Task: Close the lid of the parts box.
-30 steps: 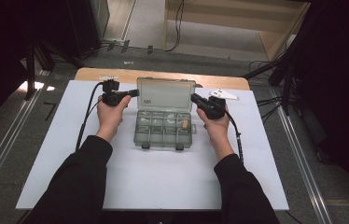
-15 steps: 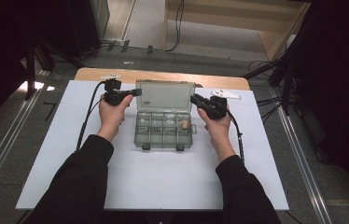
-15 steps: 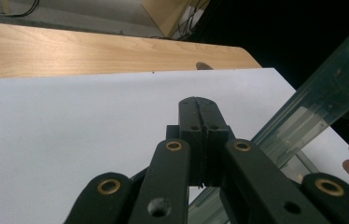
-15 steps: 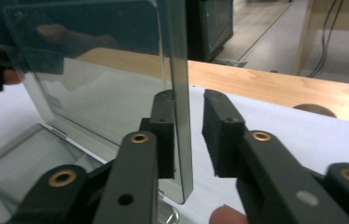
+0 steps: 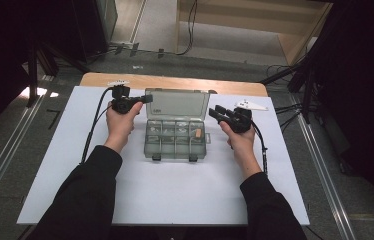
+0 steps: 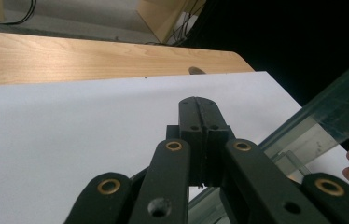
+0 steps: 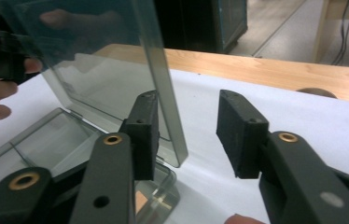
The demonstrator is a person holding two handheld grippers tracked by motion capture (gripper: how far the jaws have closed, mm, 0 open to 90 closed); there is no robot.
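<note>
Compartments (image 5: 175,134) show from above; right gripper (image 7: 186,135) view shows lid edge (image 7: 165,84).

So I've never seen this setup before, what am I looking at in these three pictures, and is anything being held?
A person sits at a table with a hand-held two-jaw gripper in each hand. The high view looks down from above; the other two ride on the grippers, looking along their black jaws. On the white sheet lies a clear compartment box, its lid raised. The left gripper is shut at the lid's left edge, gripping nothing that I can see. The right gripper has just been opening; the lid's right edge stands between its jaws, the pads apart from it. A small white part lies behind.
</note>
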